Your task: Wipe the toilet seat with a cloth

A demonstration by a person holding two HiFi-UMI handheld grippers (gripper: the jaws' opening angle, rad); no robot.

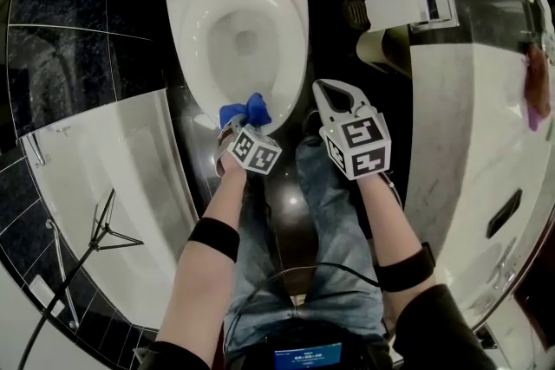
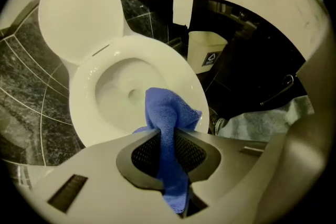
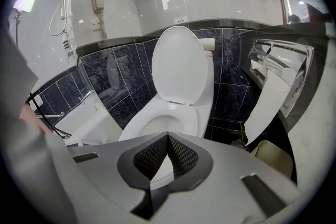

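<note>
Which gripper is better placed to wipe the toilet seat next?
Left. The left gripper is shut on the blue cloth at the front of the toilet seat; the right gripper is shut and empty.

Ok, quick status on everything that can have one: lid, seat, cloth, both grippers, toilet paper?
toilet lid: raised.
toilet seat: down.
left gripper: shut on the blue cloth.
blue cloth: clamped, sticking out over the toilet seat's front rim; contact unclear.
right gripper: shut, empty.
toilet paper: a sheet hanging loose from its holder.
</note>
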